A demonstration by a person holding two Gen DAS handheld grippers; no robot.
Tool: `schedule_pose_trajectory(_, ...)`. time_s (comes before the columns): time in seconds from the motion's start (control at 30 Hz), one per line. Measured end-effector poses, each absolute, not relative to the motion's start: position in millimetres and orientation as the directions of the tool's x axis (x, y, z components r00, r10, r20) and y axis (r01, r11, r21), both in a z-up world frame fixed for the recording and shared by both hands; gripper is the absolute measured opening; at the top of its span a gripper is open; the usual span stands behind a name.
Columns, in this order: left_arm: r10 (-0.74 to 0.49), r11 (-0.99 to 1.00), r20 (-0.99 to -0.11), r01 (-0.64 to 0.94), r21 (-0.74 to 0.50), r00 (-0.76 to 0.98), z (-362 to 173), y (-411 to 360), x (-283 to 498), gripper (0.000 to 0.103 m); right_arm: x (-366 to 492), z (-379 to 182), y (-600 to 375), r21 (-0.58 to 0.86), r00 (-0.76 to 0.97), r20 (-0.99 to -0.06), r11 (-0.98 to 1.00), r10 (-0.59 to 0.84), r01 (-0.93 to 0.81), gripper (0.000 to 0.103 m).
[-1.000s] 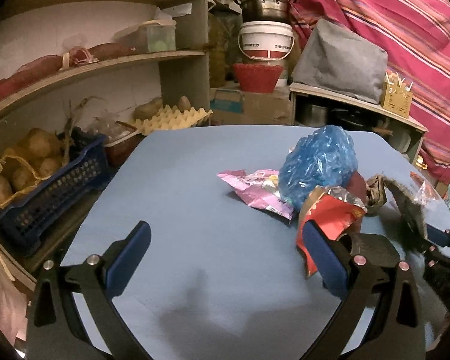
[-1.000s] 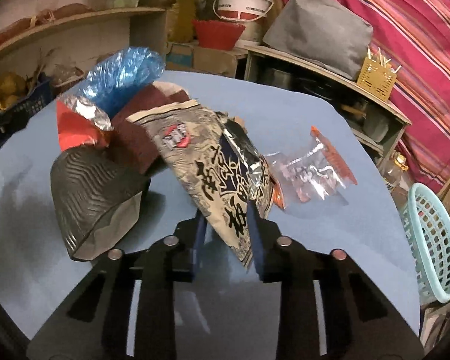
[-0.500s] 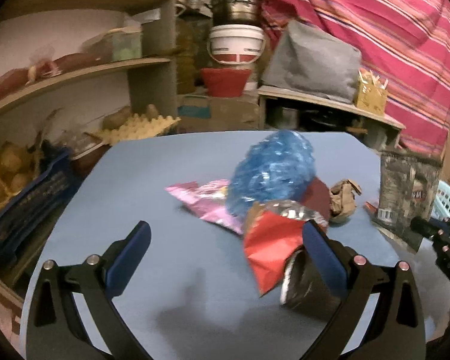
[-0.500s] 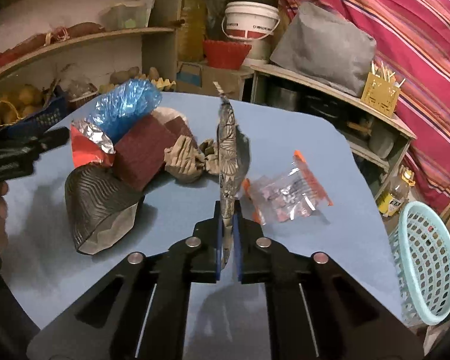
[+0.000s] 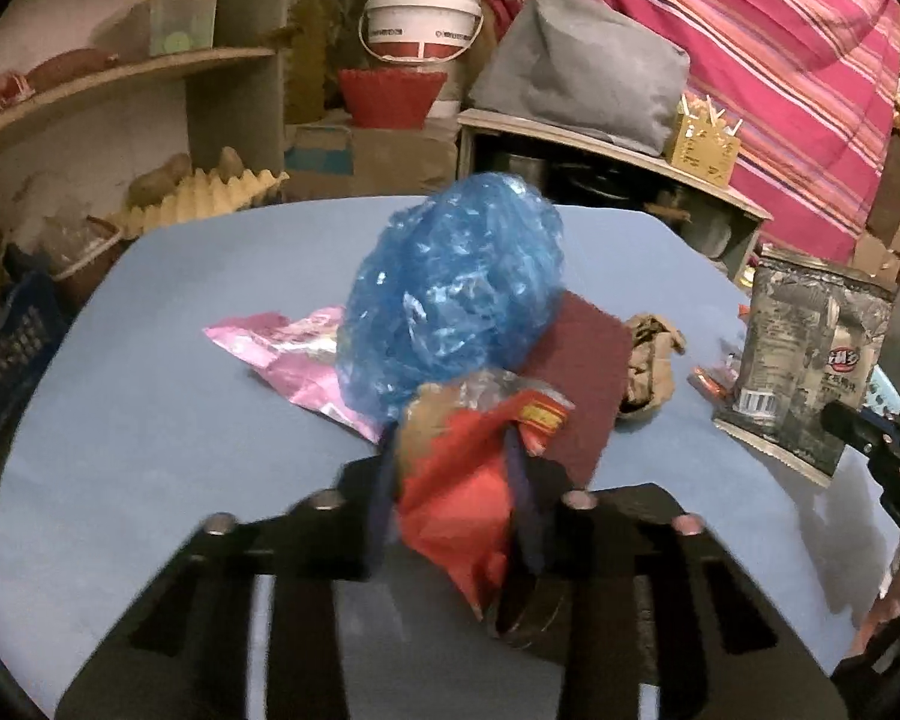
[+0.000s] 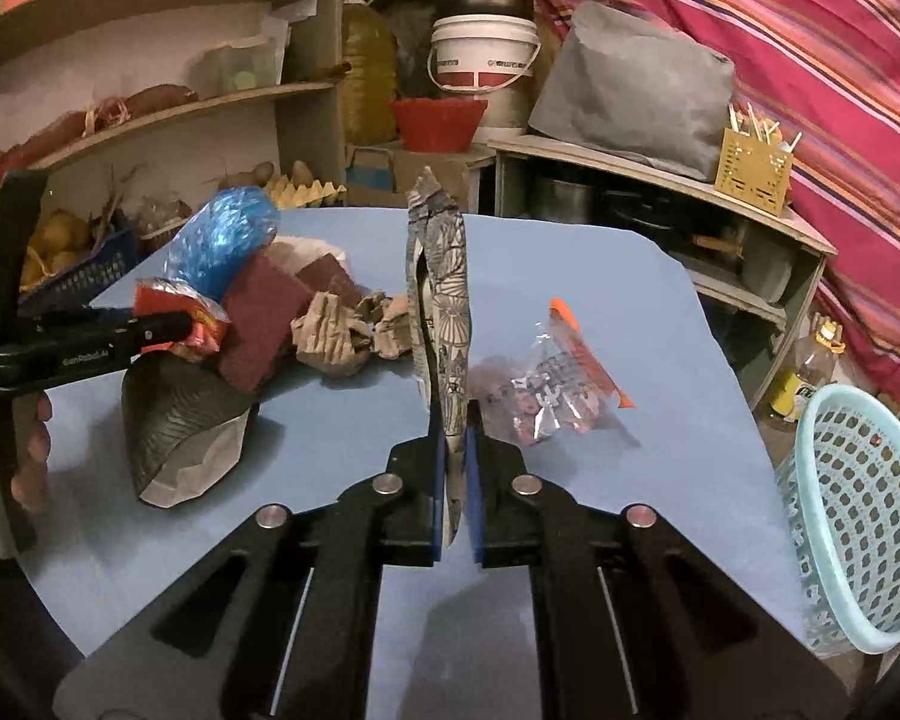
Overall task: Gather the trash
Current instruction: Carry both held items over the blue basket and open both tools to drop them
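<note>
While one blue bag (image 5: 456, 294) and one pink wrapper (image 5: 282, 354) lie on the surface (image 5: 150, 450), left gripper (image 5: 450, 504) jaws are closing around one red wrapper (image 5: 462, 480); right gripper (image 6: 455, 480) jaws pinch one grey packet (image 6: 444, 300), upright at twelve o'clock.

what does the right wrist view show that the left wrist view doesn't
Only the right wrist view: the light blue basket at the table's edge, the clear packet, the oil jug.
Only the left wrist view: the pink wrapper.
Both: the blue bag, the red wrapper between the closing left gripper, the patterned bag pinched in the right gripper.
</note>
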State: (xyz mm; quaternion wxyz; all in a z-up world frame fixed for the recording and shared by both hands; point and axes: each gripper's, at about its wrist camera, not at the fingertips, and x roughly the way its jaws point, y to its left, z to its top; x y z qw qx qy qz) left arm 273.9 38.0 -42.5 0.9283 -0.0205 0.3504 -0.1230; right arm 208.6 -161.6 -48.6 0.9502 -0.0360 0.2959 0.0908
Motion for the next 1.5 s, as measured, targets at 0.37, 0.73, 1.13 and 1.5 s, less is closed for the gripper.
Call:
schedule_pose_trajectory(0.37,-0.165,0.986,-0.595,0.148,-0.078,0.787,-13.6,30.1,241.0,0.01,182.7,-14.2,-192.1,0.018,0.85,-0.491,0.978,0.19,-0.208,0.005)
schedule_pose_trajectory(0.73,-0.139,0.99,-0.534,0.136,-0.046,0.834,33.6,-11.8,229.7,0.009,170.3,15.4,-260.3,0.056,0.889,-0.429,0.987,0.16,-0.151,0.004)
schedule_pose_trajectory(1.13,-0.307,0.946,-0.436,0.323,-0.037,0.846,61.0,-168.4,230.8,0.009,158.1,29.2,-392.0,0.02,0.909,-0.41,0.996,-0.072,0.088,0.004)
schedule_pose_trajectory(1.5,-0.547,0.823,-0.444,0.554,-0.128,0.71,43.3,-334.2,233.8,0.009,131.4,2.7,-484.6,0.061,0.854,-0.466,0.954,-0.233,0.294,0.004)
